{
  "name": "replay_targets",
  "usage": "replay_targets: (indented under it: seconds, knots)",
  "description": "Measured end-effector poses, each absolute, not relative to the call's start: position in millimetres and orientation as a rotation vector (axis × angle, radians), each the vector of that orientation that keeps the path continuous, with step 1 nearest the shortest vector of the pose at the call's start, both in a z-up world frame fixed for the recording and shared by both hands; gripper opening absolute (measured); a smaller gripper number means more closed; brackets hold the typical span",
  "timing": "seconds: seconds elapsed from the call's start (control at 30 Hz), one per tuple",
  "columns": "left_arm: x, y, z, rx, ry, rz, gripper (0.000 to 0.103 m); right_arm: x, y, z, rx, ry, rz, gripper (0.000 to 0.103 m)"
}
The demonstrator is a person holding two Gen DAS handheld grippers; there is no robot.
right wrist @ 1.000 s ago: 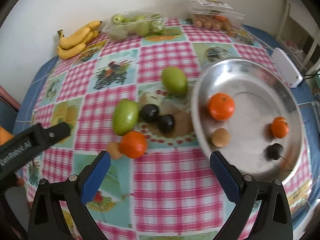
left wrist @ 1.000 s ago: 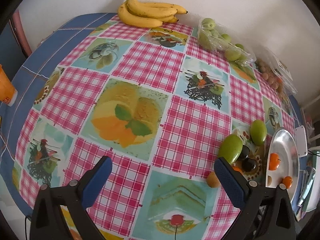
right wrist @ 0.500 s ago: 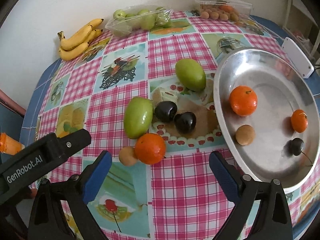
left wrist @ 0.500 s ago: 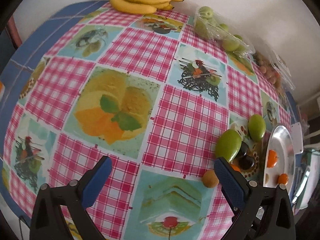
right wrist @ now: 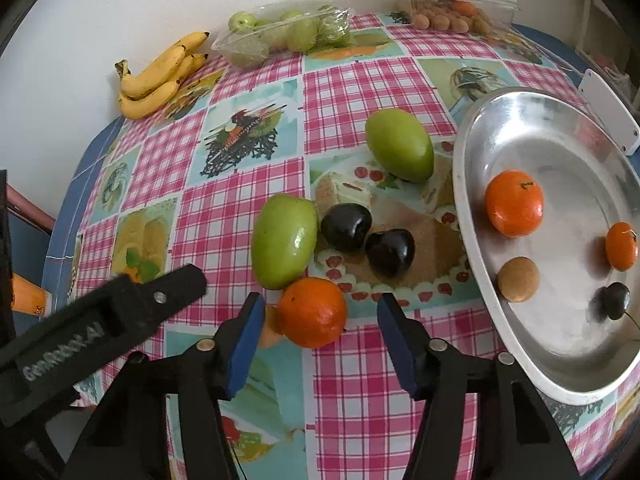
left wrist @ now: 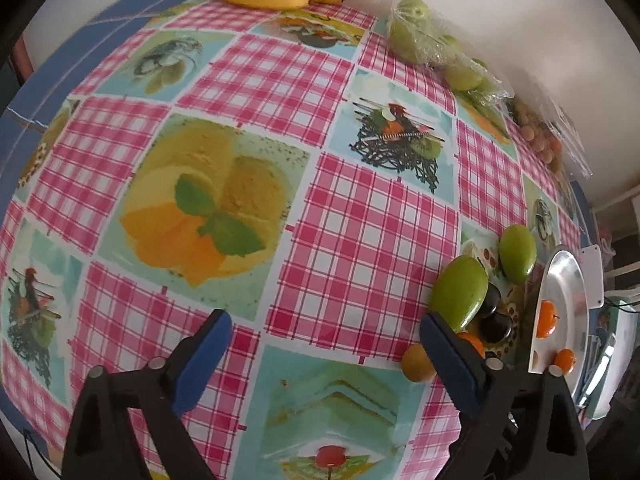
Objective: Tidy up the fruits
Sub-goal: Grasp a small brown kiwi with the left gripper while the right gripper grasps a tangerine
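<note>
Here the right gripper [right wrist: 320,312] hangs low over the checked tablecloth [right wrist: 360,380], its blue jaws closing around an orange [right wrist: 313,312] that sits between them; the pads do not yet press on it. A small tan fruit [right wrist: 267,332] lies just behind the left pad, touching the orange. The left gripper [left wrist: 326,344] reaches in beside it, its jaws also closing a little but wide apart with nothing but cloth between them. Just beyond the orange stands a green mango [right wrist: 285,246], with two dark plums [right wrist: 346,227] beside it and a second green mango [right wrist: 400,150] farther back. To the right, the metal tray [right wrist: 472,240] holds two oranges [right wrist: 514,203], a brown round fruit [right wrist: 519,279] and a dark cherry [right wrist: 616,300]. Against the wall at the far edge lie a bunch of bananas [right wrist: 160,80], a clear pack of green fruit [right wrist: 284,34] and a clear box of small brown fruit [right wrist: 452,16].
</note>
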State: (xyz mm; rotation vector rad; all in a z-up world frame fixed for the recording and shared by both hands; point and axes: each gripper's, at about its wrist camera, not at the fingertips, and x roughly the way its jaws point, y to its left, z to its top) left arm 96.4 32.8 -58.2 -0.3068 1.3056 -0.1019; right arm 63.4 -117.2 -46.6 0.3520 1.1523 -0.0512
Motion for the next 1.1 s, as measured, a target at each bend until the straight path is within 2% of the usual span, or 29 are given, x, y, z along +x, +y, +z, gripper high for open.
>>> replay_targets:
  seconds: [0.03, 0.13, 0.7, 0.77, 1.1]
  knots:
    - [97.3, 32.5, -59.1, -0.310, 1.307, -0.104, 0.092, 63.9, -117.1, -46.8, 0.356, 1.151, -0.047, 0.047]
    - [97.4, 31.6, -59.2, -0.312, 1.310, -0.104, 0.090, 65.1, -116.7, -48.5, 0.368, 1.155, -0.034, 0.038]
    - [92.2, 7.1, -55.7, -0.286, 1.336, -0.185, 0.077, 55.8, -139.2, -44.9, 0.406, 1.187, -0.072, 0.037]
    - [91.0, 3.9, -55.5, -0.281, 1.342, -0.195, 0.068, 53.7, -142.1, -43.8, 0.404, 1.191, -0.079, 0.037]
    - [86.4, -10.3, -61.0, -0.299, 1.380, -0.225, 0.053, 44.1, -150.3, -41.7, 0.400, 1.214, -0.089, 0.037]
